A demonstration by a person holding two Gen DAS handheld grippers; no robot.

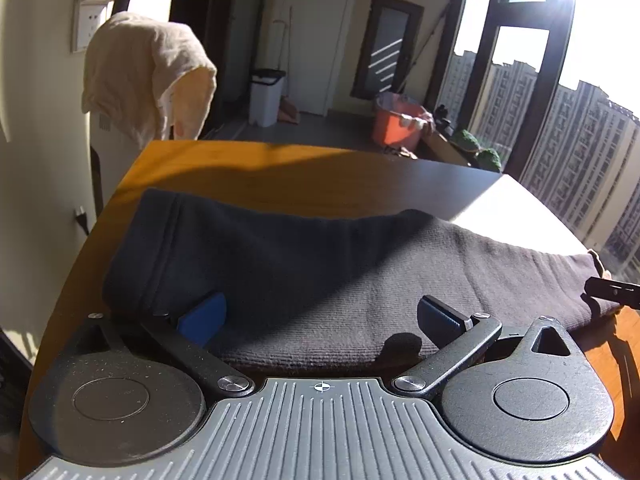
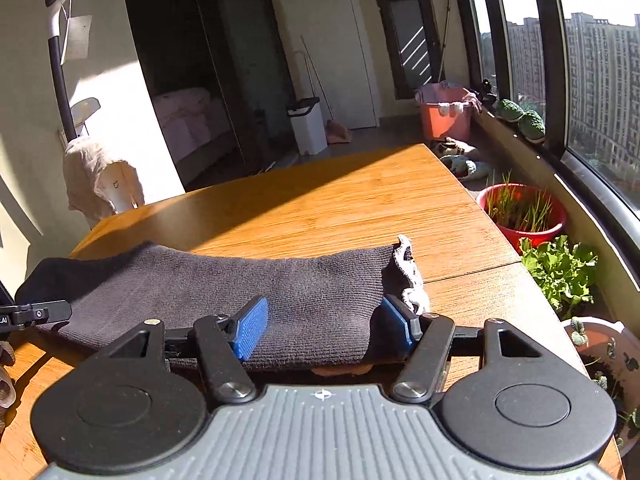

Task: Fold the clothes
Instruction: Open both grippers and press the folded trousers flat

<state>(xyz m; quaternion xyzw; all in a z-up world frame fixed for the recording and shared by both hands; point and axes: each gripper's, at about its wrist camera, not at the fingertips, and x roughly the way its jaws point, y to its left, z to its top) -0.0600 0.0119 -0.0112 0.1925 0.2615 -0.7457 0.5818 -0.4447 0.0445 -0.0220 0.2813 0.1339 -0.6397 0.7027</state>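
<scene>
My left gripper (image 1: 322, 316) is spread wide over the dark garment (image 1: 320, 272) lying mid-frame on the table (image 1: 248, 168); my right gripper (image 2: 326, 326) is wide too, and only its view shows a pale lace edge (image 2: 410, 276).

We are seeing a dark charcoal ribbed garment (image 2: 224, 292) with a pale lacy trim (image 2: 410, 276) lying on an orange-brown wood-grain table (image 2: 340, 204), between blue gripper pads (image 2: 252, 328).
</scene>
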